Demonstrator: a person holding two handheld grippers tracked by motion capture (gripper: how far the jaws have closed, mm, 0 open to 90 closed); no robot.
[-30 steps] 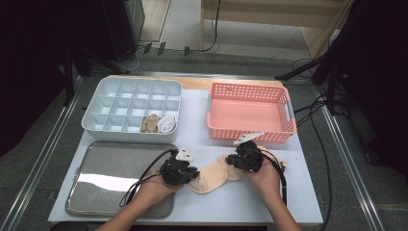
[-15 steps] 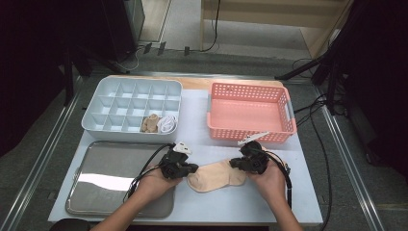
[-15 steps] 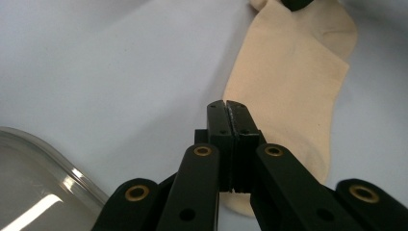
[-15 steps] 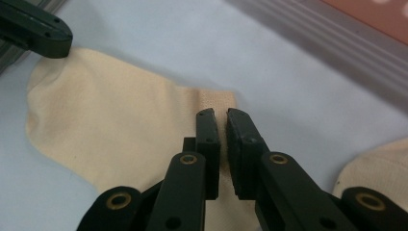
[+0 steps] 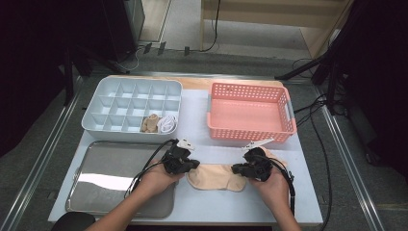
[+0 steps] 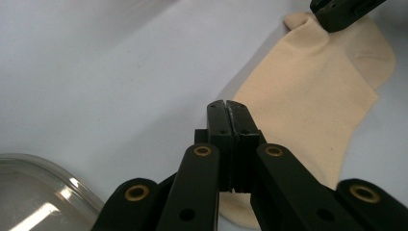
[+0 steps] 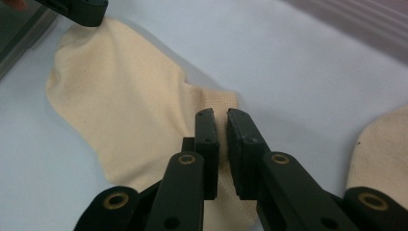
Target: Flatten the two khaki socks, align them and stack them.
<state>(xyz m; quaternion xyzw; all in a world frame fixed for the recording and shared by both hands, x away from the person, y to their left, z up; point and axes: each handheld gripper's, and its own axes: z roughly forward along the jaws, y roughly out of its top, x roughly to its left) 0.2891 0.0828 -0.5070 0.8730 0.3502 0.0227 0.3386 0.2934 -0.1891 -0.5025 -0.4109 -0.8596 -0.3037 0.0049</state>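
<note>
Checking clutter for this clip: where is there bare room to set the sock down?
Free: the pink basket, the steel tray, most cells of the divided box. Crowded: the front strip where both grippers flank the beige sock, and two filled front cells.

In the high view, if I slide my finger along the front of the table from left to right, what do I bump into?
Metal tray → left gripper → beige sock → right gripper → second beige sock, peeking out past the right hand.

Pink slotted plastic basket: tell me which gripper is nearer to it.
Right. The right gripper sits just below the pink slotted plastic basket, while the left gripper lies farther left, beside the steel tray.
</note>
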